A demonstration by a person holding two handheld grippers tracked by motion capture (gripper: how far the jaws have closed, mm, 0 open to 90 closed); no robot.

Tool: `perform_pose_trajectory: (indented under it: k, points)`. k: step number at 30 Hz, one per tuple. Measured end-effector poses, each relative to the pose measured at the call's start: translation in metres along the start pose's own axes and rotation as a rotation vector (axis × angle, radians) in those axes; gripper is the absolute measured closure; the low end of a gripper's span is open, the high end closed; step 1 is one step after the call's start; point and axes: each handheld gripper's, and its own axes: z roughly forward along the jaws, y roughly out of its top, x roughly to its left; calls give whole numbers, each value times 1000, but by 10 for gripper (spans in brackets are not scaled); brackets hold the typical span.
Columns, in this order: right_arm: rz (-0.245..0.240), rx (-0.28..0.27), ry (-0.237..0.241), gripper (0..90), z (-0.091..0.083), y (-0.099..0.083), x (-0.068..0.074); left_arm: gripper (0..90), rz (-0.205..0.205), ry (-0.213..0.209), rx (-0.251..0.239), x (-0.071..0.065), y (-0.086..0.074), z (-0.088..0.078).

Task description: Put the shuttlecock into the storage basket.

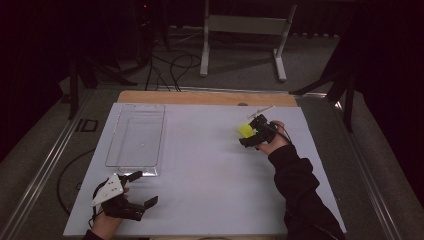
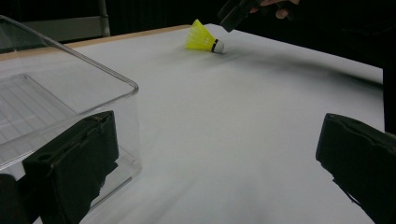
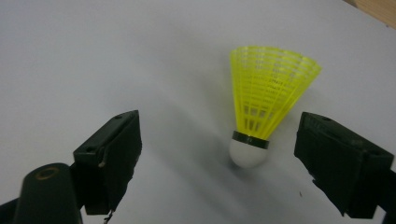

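From my seat at the controls, nearest to me is the left gripper (image 1: 140,195), parked at the near left of the white table (image 1: 210,190) with its jaws spread wide and nothing between them; the corner of the clear plastic tray (image 2: 70,93) sits right against its left jaw in the left gripper view, and the tray stretches away from it, with nothing in it that I can see. Farther out and off to that gripper's right is my working tool, the right gripper (image 3: 219,154), poised just above the table with its jaws standing wide. It has hold of nothing yet. The yellow shuttlecock (image 3: 261,107) lies on the table between the two jaws, closer to the right one, its white cork tip nearest the tool and its netted skirt fanning away ahead. Neither pad touches it. I judge this to be the reach-and-grasp step: the tool is lined up on the shuttlecock but not closed. The next move, as I read it, calls for easing slightly forward and down so the pads flank the cork or the skirt's narrow base, then closing gently, since the light plastic skirt could crush or skid away across the smooth surface.
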Motion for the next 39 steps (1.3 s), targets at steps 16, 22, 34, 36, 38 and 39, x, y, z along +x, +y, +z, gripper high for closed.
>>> perform_pose_trajectory:
  k: [16,22,34,36,38,39]
  points:
    - [103,170,-48,251,23,5,-11,0,0,-2,1,0,0,0]
    - [133,233,-78,327,30,7,-12,0,0,-2,2,0,0,0]
    - [236,329,-76,484,41,7,-22,0,0,-5,2,0,0,0]
    - [249,339,-70,524,42,9,-23,0,-1,-6,2,0,0,0]
    - [250,349,-70,559,43,11,-23,0,0,-6,2,0,0,0]
    - [252,355,-76,572,44,13,-22,0,0,-6,2,0,0,0]
